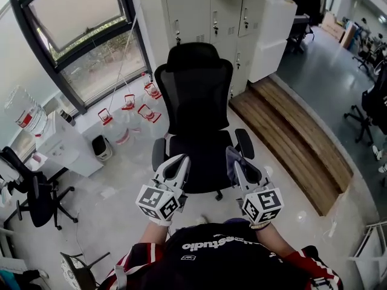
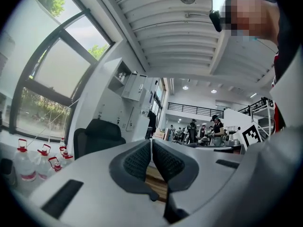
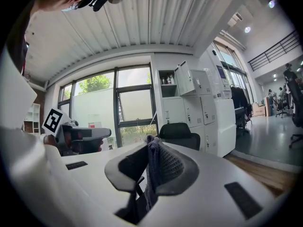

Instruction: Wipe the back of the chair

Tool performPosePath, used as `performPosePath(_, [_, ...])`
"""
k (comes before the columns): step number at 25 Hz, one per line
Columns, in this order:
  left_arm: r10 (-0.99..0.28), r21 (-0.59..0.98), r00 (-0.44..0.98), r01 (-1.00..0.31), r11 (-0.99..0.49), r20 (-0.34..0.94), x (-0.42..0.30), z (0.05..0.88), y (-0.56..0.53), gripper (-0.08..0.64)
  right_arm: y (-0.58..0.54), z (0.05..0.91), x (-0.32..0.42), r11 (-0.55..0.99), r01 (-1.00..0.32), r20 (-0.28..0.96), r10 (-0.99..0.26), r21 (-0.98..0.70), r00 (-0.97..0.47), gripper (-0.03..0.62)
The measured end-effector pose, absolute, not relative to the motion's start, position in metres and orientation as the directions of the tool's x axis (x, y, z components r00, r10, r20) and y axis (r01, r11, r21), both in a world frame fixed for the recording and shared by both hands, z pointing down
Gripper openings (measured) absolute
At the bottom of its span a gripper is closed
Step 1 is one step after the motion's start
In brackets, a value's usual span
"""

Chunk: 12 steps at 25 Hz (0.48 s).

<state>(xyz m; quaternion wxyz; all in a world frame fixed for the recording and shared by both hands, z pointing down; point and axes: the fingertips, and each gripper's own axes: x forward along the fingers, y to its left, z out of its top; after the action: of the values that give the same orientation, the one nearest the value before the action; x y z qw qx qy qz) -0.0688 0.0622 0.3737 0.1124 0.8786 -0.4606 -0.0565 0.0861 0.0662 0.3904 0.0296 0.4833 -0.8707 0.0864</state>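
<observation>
Chair is dead ahead at 12 o'clock in my head view: black mesh office type, seat facing me, back upright with the headrest on top. Both tongs hang just short of the seat's front edge and neither touches it.

My left gripper sits at about 7 o'clock from the seat. In its own view the jaws are pressed together with nothing between them, and the chair shows off at 9 o'clock.

My right gripper is at about 5 o'clock from the seat. It's clenched on a grey-blue cloth, which is pinched between the pads, pokes out at the tips and hangs down below. In that view the chair peeks out just past the jaw tips, around 1 o'clock.

Water jugs with red caps stand on the floor at 10 o'clock from the chair, under the window. Lockers are right behind the chair, and there's a wooden step at 3 o'clock.
</observation>
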Motion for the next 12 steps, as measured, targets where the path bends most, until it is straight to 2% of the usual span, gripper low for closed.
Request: performPosePath(12, [-0.839, 0.251, 0.543, -0.816, -0.522, 0.021, -0.052, 0.378, 0.004, 0.031, -0.003, 0.403, 0.099, 0.56, -0.816, 0.161, -0.8, -0.145, -0.578, 0.067])
